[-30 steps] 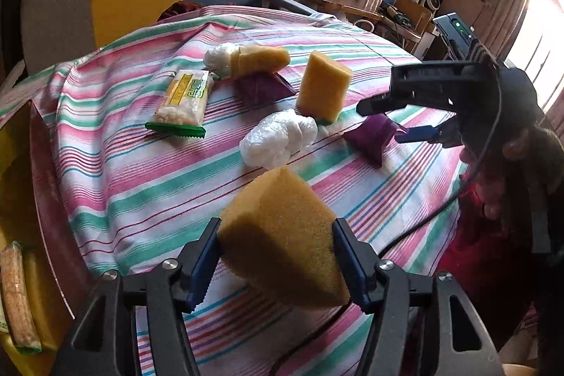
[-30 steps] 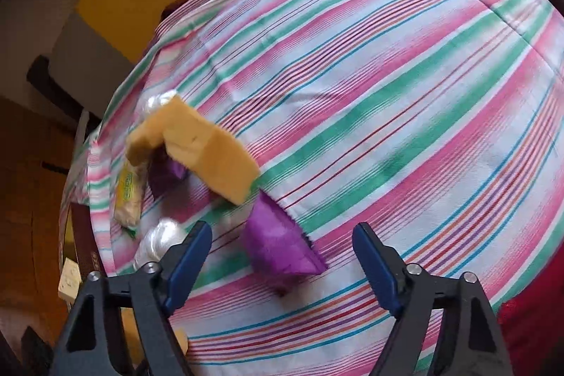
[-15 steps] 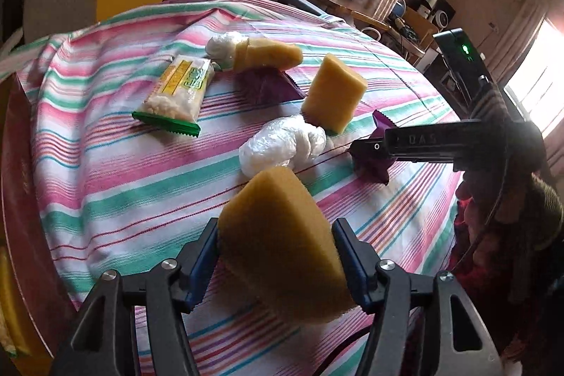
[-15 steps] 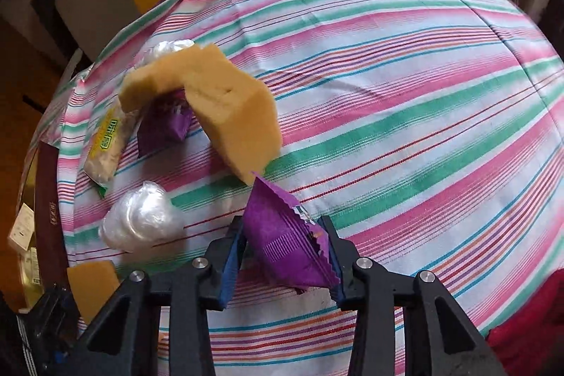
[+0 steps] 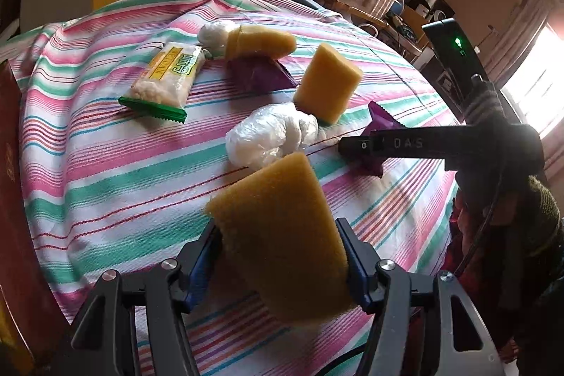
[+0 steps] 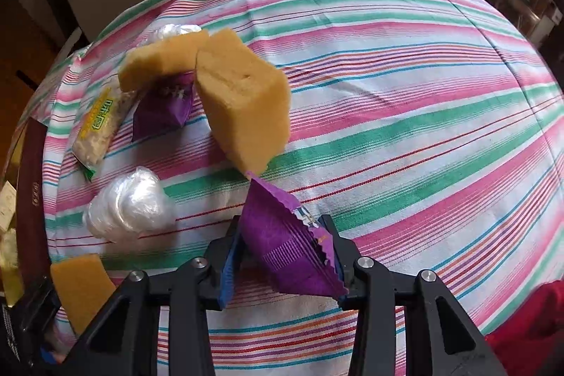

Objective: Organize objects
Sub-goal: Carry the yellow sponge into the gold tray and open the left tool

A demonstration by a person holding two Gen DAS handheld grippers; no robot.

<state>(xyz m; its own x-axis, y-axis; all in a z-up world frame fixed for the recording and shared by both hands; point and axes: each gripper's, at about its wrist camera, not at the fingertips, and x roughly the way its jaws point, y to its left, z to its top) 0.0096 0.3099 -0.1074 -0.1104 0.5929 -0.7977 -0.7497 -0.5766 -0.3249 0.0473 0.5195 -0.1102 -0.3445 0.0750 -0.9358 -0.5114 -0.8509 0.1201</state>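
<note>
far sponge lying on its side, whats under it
The far sponge rests partly on a purple packet, with a white plastic bag at its end. How far the packet reaches beneath is covered.

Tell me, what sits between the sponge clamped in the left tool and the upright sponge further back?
A crumpled clear plastic bag, seen in the left wrist view between the held sponge and the upright sponge.
</note>
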